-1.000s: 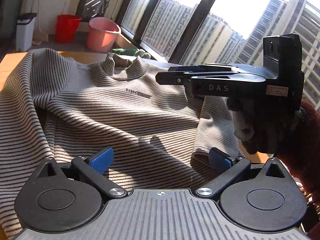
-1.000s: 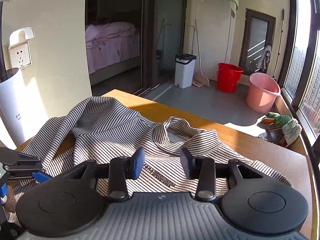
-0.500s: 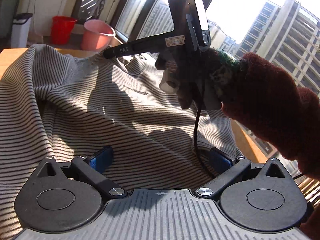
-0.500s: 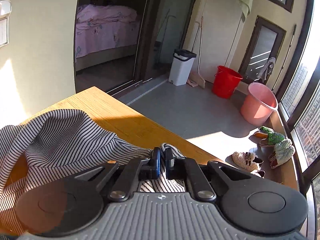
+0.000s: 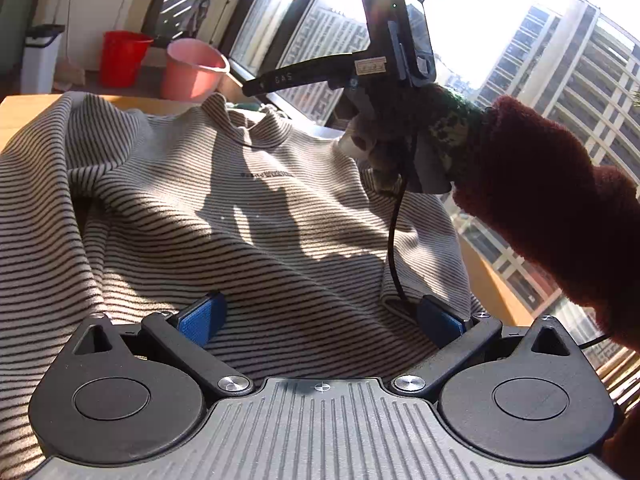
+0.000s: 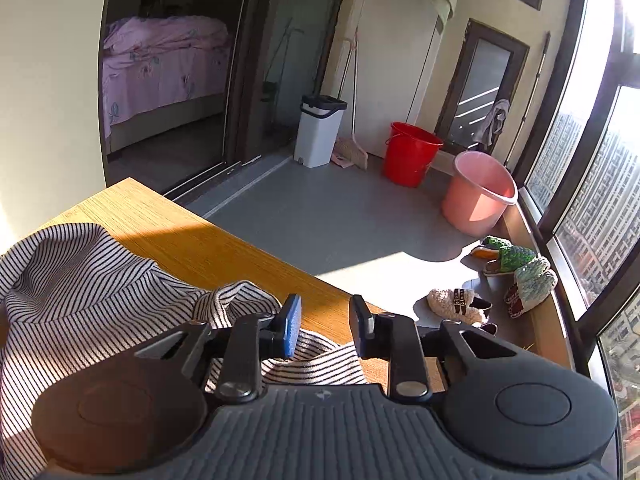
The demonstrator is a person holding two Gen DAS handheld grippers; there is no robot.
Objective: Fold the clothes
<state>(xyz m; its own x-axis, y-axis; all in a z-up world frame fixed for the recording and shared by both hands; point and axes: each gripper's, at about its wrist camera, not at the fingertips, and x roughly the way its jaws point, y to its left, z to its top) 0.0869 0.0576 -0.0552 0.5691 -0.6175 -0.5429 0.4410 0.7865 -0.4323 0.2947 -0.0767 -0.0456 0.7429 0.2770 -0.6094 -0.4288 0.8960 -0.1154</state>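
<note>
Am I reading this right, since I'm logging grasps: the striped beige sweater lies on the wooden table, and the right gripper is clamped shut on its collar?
Not quite. The striped beige sweater does lie on the wooden table, but the right wrist view shows the right gripper open, its blue-padded fingers apart just past the collar, gripping nothing.
</note>
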